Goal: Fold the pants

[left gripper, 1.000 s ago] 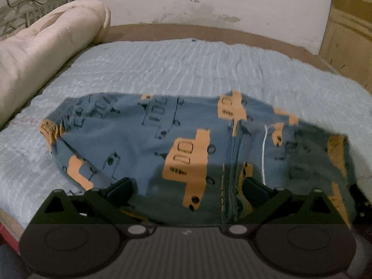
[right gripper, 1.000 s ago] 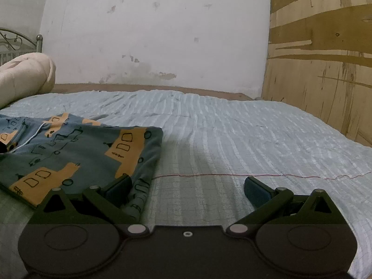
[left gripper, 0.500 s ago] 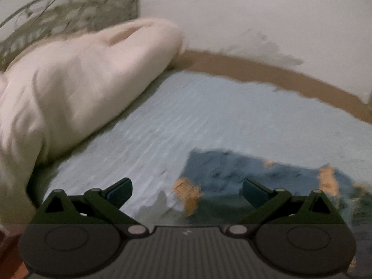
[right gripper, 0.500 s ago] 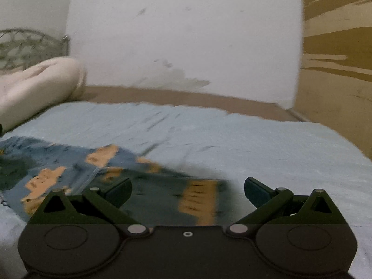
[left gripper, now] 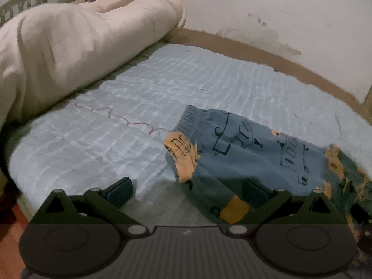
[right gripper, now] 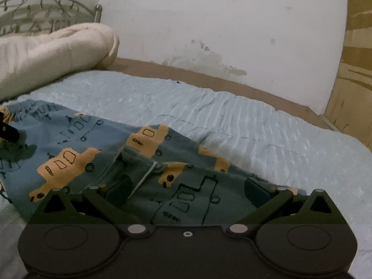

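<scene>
The blue pants with orange truck prints (left gripper: pixel 251 155) lie folded on the light blue bedspread (left gripper: pixel 104 127). In the left wrist view their ribbed waistband corner points left, and my left gripper (left gripper: pixel 186 191) is open just above the near left edge of the pants, holding nothing. In the right wrist view the pants (right gripper: pixel 97 153) spread across the lower left, with a seam and white drawstring in the middle. My right gripper (right gripper: pixel 186 189) is open low over the right part of the pants. The left gripper's tip shows at the far left (right gripper: pixel 8 132).
A rolled cream duvet (left gripper: pixel 69 41) lies along the left side of the bed below a metal headboard (right gripper: pixel 46 16). A brown bed frame (right gripper: pixel 209 79) runs along the white wall. A wooden panel (right gripper: pixel 355 69) stands at the right. A red thread (left gripper: pixel 121 118) lies on the bedspread.
Both grippers swung left. The left one went from over the pants' middle to their left waistband edge. The right one went from the bare bedspread to over the pants.
</scene>
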{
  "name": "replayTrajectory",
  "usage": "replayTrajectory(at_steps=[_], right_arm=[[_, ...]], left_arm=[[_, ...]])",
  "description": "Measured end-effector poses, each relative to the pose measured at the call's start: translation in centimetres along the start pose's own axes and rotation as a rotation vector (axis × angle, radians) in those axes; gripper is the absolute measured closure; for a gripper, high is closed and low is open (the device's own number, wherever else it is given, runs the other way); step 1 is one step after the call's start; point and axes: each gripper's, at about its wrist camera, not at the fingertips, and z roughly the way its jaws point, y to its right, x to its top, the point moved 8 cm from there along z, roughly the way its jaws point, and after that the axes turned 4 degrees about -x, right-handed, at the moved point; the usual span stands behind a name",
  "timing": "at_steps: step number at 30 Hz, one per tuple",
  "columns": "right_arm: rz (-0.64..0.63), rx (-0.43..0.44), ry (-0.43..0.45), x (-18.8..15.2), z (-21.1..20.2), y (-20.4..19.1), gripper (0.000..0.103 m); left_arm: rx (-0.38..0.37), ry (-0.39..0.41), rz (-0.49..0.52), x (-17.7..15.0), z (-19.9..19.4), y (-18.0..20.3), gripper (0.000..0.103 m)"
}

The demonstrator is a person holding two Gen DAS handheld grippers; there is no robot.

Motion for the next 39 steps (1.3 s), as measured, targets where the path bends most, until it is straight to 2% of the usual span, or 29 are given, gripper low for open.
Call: replayTrajectory(at_steps=[6, 8, 19, 29, 33, 39], right_arm=[[0.040, 0.020, 0.005, -0.6, 0.2, 0.2, 0.001], [0.050, 0.026, 0.003, -0.6, 0.3, 0.2, 0.001], [0.070, 0.036, -0.001, -0.7, 0.4, 0.3, 0.001], [0.079, 0.040, -0.003, -0.7, 0.4, 0.4, 0.001], [0.081, 0.041, -0.003, -0.7, 0.4, 0.4, 0.001], [0.082, 0.042, -0.003, -0.7, 0.4, 0.4, 0.001]], left_arm=[[-0.162, 0.073, -0.210, 0.5, -0.2, -2.1, 0.000], [-0.178, 0.081, -0.246, 0.7, -0.3, -2.5, 0.000], [-0.126, 0.069, -0.209, 0.9, 0.0, -2.1, 0.000], [-0.175, 0.049, -0.233, 2.4, 1.4, -1.3, 0.001], [-0.216, 0.012, -0.269, 2.1, 1.7, -1.3, 0.013], [-0.215, 0.033, -0.313, 0.9, 1.1, -2.6, 0.036]])
